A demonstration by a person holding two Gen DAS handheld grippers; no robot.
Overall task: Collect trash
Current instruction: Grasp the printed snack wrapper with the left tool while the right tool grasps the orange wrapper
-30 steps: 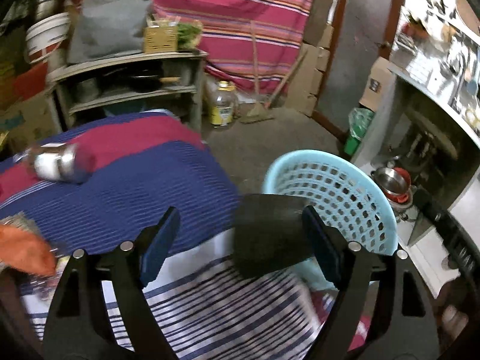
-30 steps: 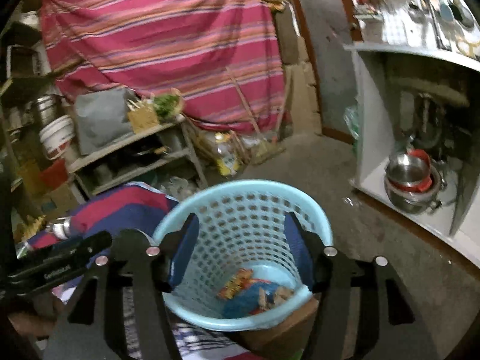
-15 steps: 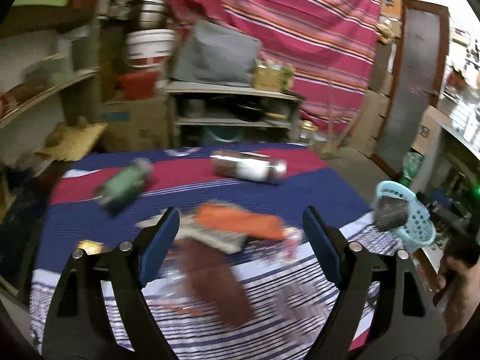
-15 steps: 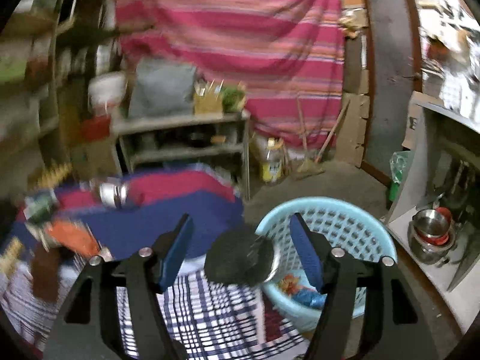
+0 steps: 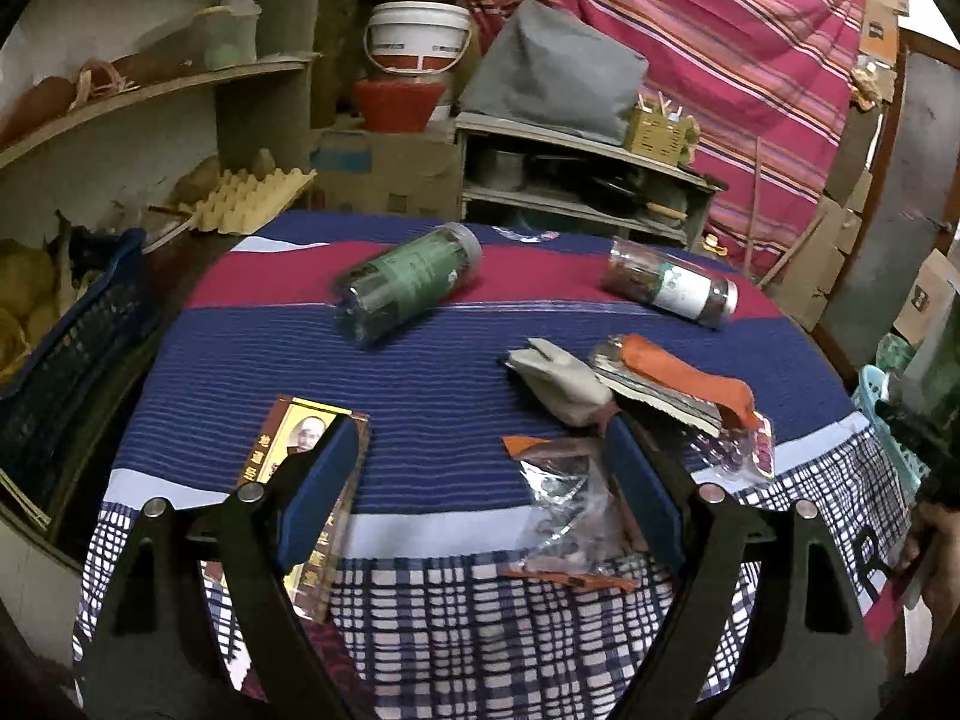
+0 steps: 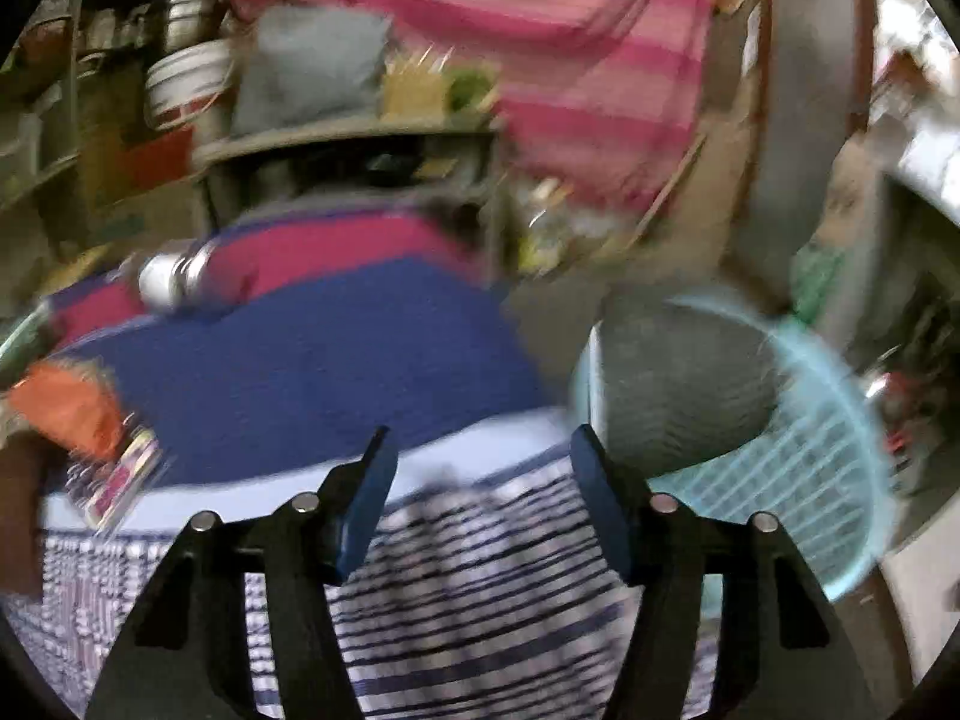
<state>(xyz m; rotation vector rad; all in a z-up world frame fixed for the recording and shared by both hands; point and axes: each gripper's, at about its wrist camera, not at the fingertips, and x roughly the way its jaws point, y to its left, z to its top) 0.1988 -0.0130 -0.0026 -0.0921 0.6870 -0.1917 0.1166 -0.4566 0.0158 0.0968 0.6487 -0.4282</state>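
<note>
Right wrist view: blurred blue basket (image 6: 798, 468), contents unreadable; both claws gape wide, holding nothing.

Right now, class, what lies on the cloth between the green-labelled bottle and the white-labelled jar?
Nothing: in the left wrist view only bare striped cloth separates the green-labelled bottle from the white-labelled jar.

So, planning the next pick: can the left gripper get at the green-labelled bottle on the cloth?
Probably yes. The left gripper is open and empty, and the green-labelled bottle lies ahead on bare striped cloth, nothing between.
</note>
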